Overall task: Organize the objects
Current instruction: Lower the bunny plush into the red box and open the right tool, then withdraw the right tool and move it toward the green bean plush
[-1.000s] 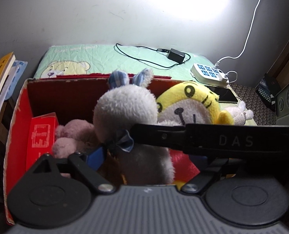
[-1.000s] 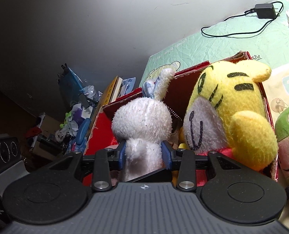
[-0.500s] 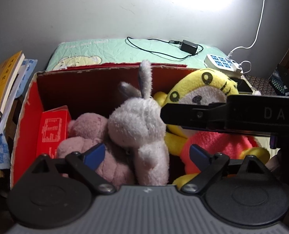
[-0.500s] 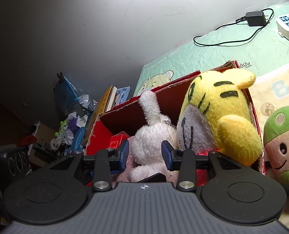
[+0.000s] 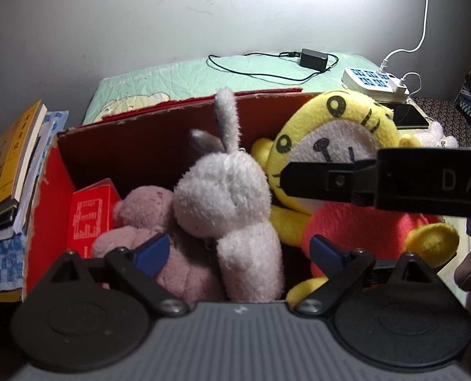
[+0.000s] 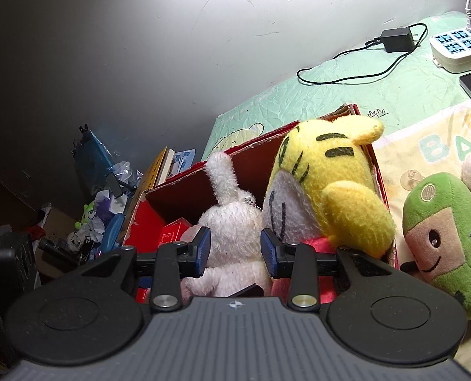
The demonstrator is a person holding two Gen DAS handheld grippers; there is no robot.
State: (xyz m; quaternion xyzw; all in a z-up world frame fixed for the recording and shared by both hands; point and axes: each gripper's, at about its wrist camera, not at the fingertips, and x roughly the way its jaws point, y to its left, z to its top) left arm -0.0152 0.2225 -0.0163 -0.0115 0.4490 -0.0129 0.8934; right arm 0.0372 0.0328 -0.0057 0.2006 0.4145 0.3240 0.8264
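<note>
A red cardboard box [image 5: 133,146] holds a white rabbit plush [image 5: 225,190], a pink plush [image 5: 146,212], a yellow tiger plush [image 5: 330,133] and a red packet [image 5: 89,219]. My left gripper [image 5: 240,250] is open above the box's near edge, with the rabbit between its jaws but not gripped. My right gripper [image 6: 233,250] is open and empty, just above the rabbit [image 6: 235,222] and beside the tiger [image 6: 327,177]; it crosses the left wrist view as a black bar [image 5: 378,181]. The box [image 6: 184,190] shows in the right wrist view too.
A green plush [image 6: 441,238] lies on the bed right of the box. A power strip [image 5: 375,82], a charger [image 5: 313,58] with cable and a phone [image 5: 408,116] lie behind. Books [image 5: 10,165] are stacked left of the box. Clutter [image 6: 98,216] sits on the floor.
My right gripper let go of the white rabbit, which dropped into the box, and drew back upward. My left gripper opened wide and pulled back slightly.
</note>
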